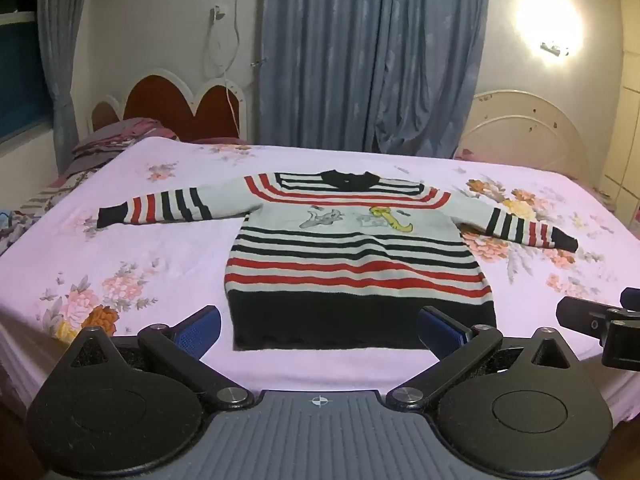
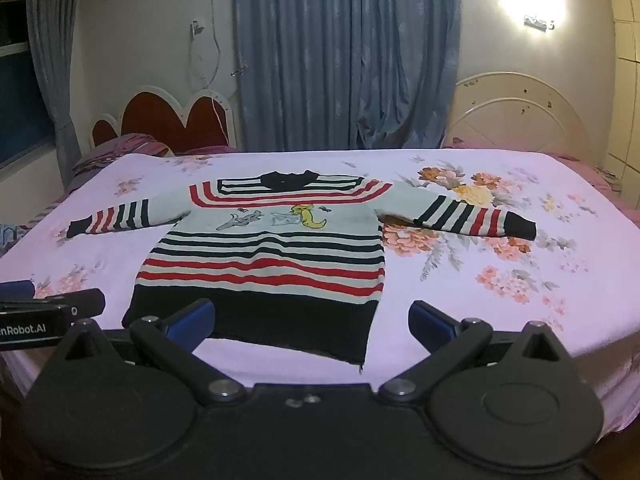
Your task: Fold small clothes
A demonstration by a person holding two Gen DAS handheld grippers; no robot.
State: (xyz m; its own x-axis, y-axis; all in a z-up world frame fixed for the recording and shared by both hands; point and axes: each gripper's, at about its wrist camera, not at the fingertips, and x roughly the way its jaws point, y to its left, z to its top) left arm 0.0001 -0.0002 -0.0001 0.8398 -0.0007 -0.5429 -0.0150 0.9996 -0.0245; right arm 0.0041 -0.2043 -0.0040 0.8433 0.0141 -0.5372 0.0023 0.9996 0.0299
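A child's striped sweater [image 1: 352, 256] lies flat and face up on a bed covered by a pink floral bedsheet [image 1: 160, 264], collar toward the far edge and black hem toward the near edge.

Left of scene: a red heart-shaped headboard [image 1: 172, 108] stands against the wall, with folded bedding [image 1: 116, 140] piled below it; what the pile consists of is hard to tell in the dim light. The sweater's left-lying sleeve [image 1: 156, 208] stretches flat across the sheet, ending in a black cuff.

Centre: blue curtains [image 1: 372, 60] hang behind the bed. The sweater's chest shows a cartoon motif [image 1: 356, 220] in grey and yellow, with black and red bands below it. The left gripper [image 1: 320, 328] hovers at the near edge with its jaws spread fully wide, the blue pads [image 1: 200, 330] flanking the black hem; nothing is gripped. The right gripper [image 2: 312, 320] hangs just beside it, likewise spread wide and empty, its pads [image 2: 192, 320] apart over the hem's right corner.

Right of scene: the other sleeve [image 2: 460, 216] lies extended over a flower print. A cream headboard [image 2: 516, 116] stands behind, and a wall lamp [image 2: 532, 4] glares above it.
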